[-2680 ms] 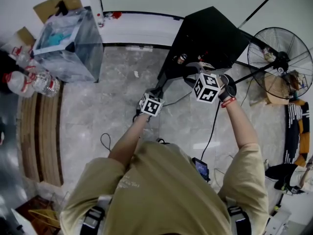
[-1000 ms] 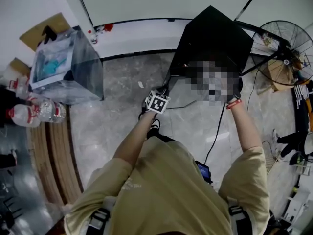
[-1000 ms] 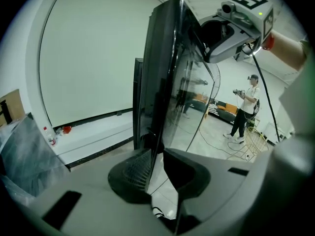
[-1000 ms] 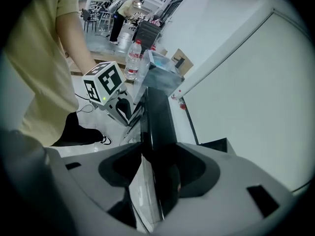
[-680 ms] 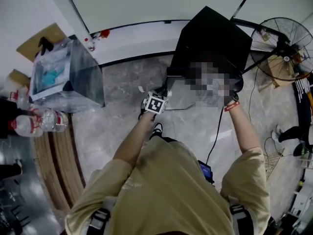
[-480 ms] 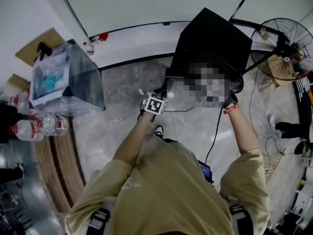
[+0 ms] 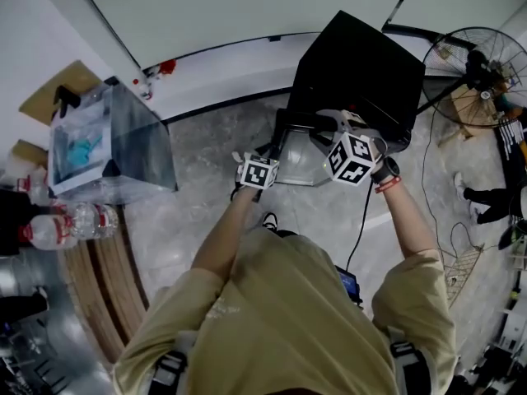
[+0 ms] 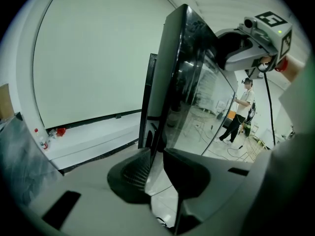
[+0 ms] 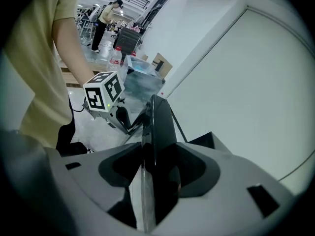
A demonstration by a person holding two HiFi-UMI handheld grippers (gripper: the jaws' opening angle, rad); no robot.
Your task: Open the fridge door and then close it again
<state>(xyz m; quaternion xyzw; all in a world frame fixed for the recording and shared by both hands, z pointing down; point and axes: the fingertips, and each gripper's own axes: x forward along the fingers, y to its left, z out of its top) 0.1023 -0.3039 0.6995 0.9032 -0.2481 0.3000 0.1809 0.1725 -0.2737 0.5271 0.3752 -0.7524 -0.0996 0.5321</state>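
The black fridge [image 7: 358,60] stands against the white wall, and its glass door [image 7: 300,159] stands partly open. My left gripper [image 7: 274,153] is shut on the door's thin free edge [image 8: 156,132], which runs up between its pads. My right gripper [image 7: 324,130] sits astride the door's thick top edge [image 9: 156,127], which fills the space between the jaws. The left gripper's marker cube [image 9: 103,97] shows in the right gripper view. The right gripper [image 8: 248,38] shows high up in the left gripper view. The fridge's inside is hidden.
A clear plastic box [image 7: 111,142] and water bottles [image 7: 58,220] stand at the left, beside wooden boards [image 7: 90,295]. A floor fan [image 7: 482,64] stands right of the fridge. A black cable [image 7: 362,220] trails across the marble floor. People stand far off.
Both grippers have moved sideways together with the door between their jaws. The door's glass face shows wider in the head view than a second ago. The jaws have kept their width.
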